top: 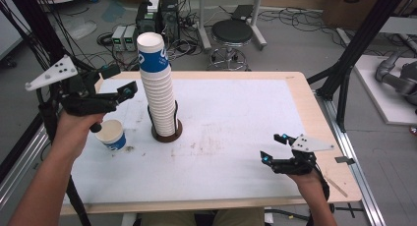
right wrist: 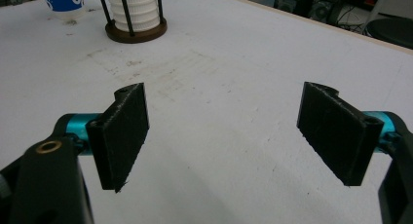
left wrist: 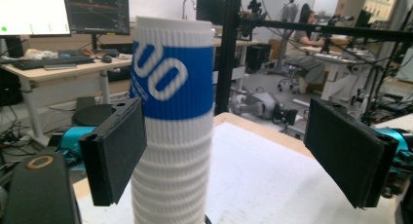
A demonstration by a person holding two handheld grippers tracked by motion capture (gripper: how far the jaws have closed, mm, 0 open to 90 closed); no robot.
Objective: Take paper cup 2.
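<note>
Looking from above, the high view shows the stack of cups (top: 157,83) standing in a round holder (top: 166,132) on the table (top: 236,118), with a single cup (top: 111,134) to its left. The left gripper (top: 129,91) is open beside the stack; in the left gripper view the stack stands just behind the left finger (left wrist: 117,151), not touching. The right gripper (top: 274,147) is open, well apart.

We hold the left gripper (top: 129,91) up high w/ the left hand (top: 76,125), forearm coming in from bottom-left, jaws wide apart and pointing right. The right gripper (top: 273,148) sits low in the right hand (top: 305,177), near the front-right edge of the desk (top: 305,103), jaws spread wide, pointing left and away from us.
</note>
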